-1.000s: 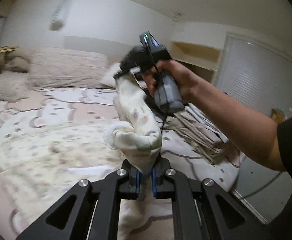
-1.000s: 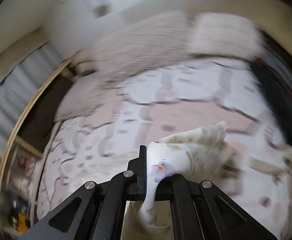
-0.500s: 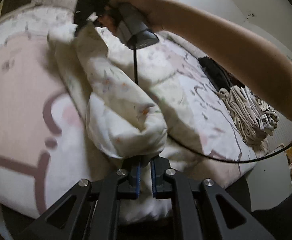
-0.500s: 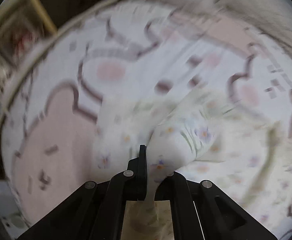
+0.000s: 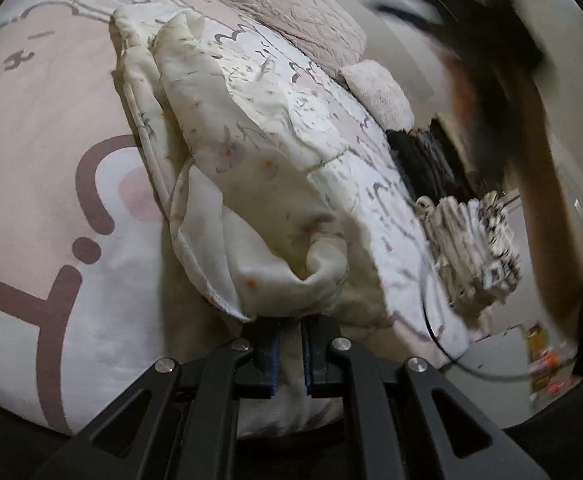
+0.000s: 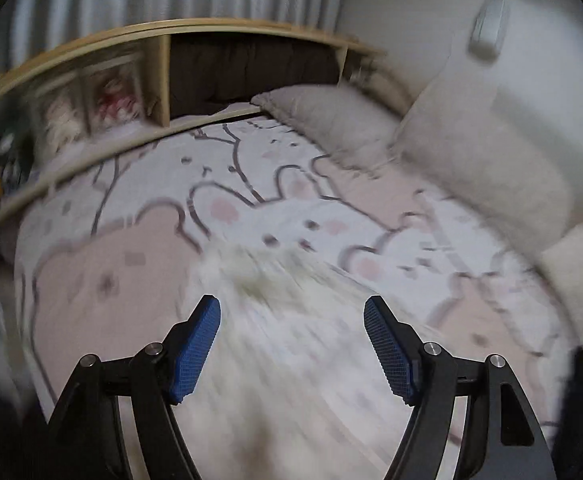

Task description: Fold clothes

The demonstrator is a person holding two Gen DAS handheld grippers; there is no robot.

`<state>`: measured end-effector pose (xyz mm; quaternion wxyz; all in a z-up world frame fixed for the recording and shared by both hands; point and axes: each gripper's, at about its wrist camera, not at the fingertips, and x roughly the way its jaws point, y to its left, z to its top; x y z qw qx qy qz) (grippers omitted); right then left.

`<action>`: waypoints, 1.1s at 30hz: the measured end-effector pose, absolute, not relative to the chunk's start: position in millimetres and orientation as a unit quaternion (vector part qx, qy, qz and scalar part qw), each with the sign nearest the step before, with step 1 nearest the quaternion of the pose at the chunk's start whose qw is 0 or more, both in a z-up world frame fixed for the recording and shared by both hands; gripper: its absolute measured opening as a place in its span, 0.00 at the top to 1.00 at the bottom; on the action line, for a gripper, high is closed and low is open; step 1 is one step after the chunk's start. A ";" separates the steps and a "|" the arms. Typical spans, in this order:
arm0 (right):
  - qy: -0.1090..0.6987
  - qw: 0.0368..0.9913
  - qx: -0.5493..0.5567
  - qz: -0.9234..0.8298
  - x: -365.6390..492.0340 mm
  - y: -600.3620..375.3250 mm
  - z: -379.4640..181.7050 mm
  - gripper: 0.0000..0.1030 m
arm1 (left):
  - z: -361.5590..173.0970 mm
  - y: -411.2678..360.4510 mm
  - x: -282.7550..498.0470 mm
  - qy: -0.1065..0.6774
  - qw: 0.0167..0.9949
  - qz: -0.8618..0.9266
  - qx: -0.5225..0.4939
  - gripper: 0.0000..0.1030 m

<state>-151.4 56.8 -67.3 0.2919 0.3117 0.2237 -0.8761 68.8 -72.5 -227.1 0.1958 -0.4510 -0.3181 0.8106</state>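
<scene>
A cream floral garment (image 5: 251, 168) lies stretched along the bed, folded lengthwise. My left gripper (image 5: 290, 354) is shut on its near end, which bunches just above the blue pads. In the right wrist view the same garment (image 6: 283, 320) shows as a motion-blurred pale strip on the bedspread below my right gripper (image 6: 292, 350), whose jaws stand wide apart with nothing between them. A blurred arm (image 5: 531, 152) crosses the right side of the left wrist view.
The bed has a pink and white cartoon bedspread (image 6: 139, 264). Grey pillows (image 6: 471, 152) line the head. A folded stack of patterned clothes (image 5: 471, 248) and a dark garment (image 5: 427, 164) lie at the bed's right edge. A wooden shelf (image 6: 163, 80) runs alongside the bed.
The right gripper has let go of the garment's far end and opened, pulling away. The garment now lies flat on the bed. The left gripper keeps hold of its near end.
</scene>
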 end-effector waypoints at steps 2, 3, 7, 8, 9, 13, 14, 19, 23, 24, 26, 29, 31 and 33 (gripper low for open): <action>0.265 0.278 0.297 -0.874 -103.5 86.5 -84.2 0.28 | -226.7 -76.5 65.2 -0.348 0.203 0.795 -0.454 0.91; 0.285 0.271 0.291 -0.872 -80.3 100.3 -92.9 0.28 | -224.5 -77.0 63.6 -0.364 0.208 0.788 -0.451 0.91; 0.327 0.282 0.303 -0.849 -2.7 119.6 -137.6 0.28 | -209.5 -79.0 57.8 -0.417 0.228 0.768 -0.429 0.91; 0.328 0.291 0.303 -0.846 14.5 117.3 -147.1 0.28 | -204.3 -79.8 56.6 -0.427 0.233 0.765 -0.422 0.91; 0.329 0.299 0.302 -0.843 30.6 115.0 -155.8 0.28 | -199.1 -80.5 55.3 -0.436 0.238 0.763 -0.414 0.91; 0.328 0.290 0.273 -0.856 56.1 96.2 -171.5 0.28 | -186.6 -79.7 49.1 -0.458 0.254 0.756 -0.393 0.91; 0.331 0.282 0.269 -0.860 56.4 89.5 -175.7 0.28 | -185.6 -79.3 48.9 -0.463 0.257 0.754 -0.390 0.91; 0.395 0.188 0.230 -0.869 41.7 61.3 -206.6 0.28 | -188.7 -81.1 51.6 -0.478 0.257 0.746 -0.386 0.91; 0.454 0.121 0.221 -0.855 33.2 67.6 -221.3 0.28 | -204.7 -86.9 57.0 -0.463 0.236 0.751 -0.407 0.91; 0.468 0.115 0.218 -0.849 34.0 71.1 -223.9 0.29 | -210.9 -87.2 58.6 -0.460 0.231 0.749 -0.417 0.91; 0.495 0.103 0.211 -0.836 35.6 78.0 -229.1 0.48 | -226.1 -86.5 62.7 -0.453 0.222 0.742 -0.442 0.91; 0.534 0.086 0.201 -0.817 38.1 88.0 -236.8 0.77 | -243.9 -81.1 71.4 -0.441 0.223 0.730 -0.473 0.91; 0.547 0.091 0.197 -0.809 41.3 88.2 -241.6 0.84 | -247.1 -76.9 77.5 -0.427 0.218 0.733 -0.482 0.91; 0.555 0.094 0.189 -0.805 44.2 86.6 -244.4 0.85 | -243.3 -78.2 79.8 -0.427 0.217 0.736 -0.479 0.91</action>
